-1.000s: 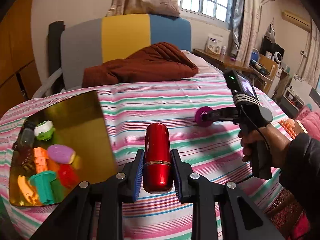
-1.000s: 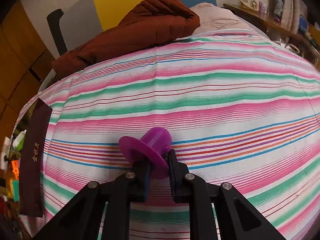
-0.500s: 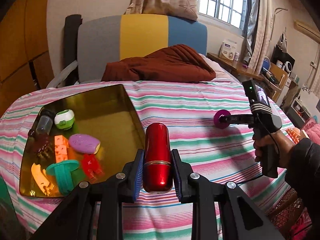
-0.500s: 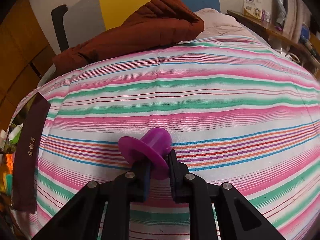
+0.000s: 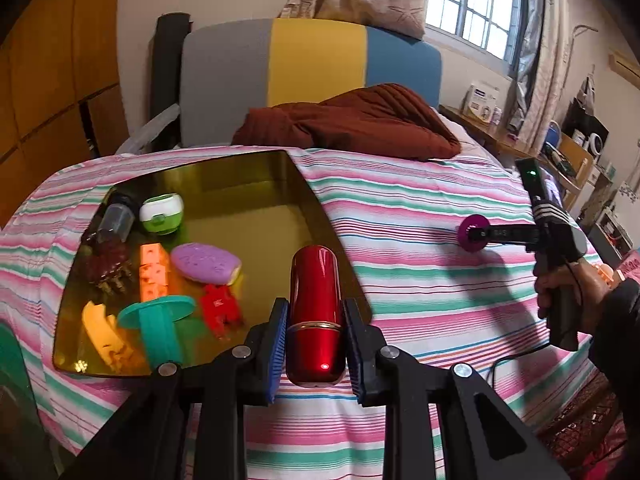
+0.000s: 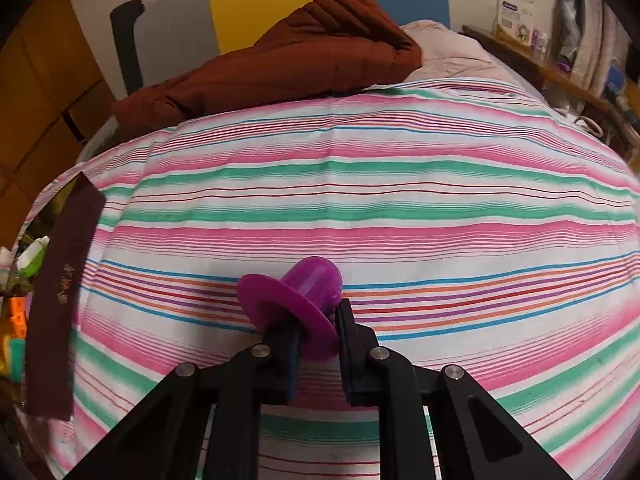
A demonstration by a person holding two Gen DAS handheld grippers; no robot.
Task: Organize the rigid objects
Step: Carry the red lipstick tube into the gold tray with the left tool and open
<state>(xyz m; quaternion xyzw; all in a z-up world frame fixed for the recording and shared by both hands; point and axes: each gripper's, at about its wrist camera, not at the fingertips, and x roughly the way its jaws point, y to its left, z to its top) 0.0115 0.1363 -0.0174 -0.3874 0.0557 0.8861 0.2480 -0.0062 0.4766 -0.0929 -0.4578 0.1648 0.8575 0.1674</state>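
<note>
— What's changed since a second ago?
— The left gripper (image 5: 315, 330) has pulled back and swung left: more of the gold tray (image 5: 256, 184) shows now, all its far edge included. It's still clenched on the red tube (image 5: 316, 312), held over the tray's near right corner and the striped sheet (image 5: 420, 304).
— And the right one?
— The right gripper (image 6: 316, 344) hardly moves; it keeps its grasp on the purple cap (image 6: 296, 300), above the sheet, well apart from the tray.
— What's in the tray?
— A teal cap (image 5: 160, 320), a purple oval (image 5: 206, 264), orange blocks (image 5: 154, 272), a red piece (image 5: 220, 308), a green-and-white ball (image 5: 162, 208), a bottle (image 5: 116, 220).
— Any writing?
— The red piece carries a "K". The tray's dark side wall (image 6: 60, 312) has gold characters, too small for me to read. The box (image 5: 482, 102) on the shelf by the window is printed, also unreadable
</note>
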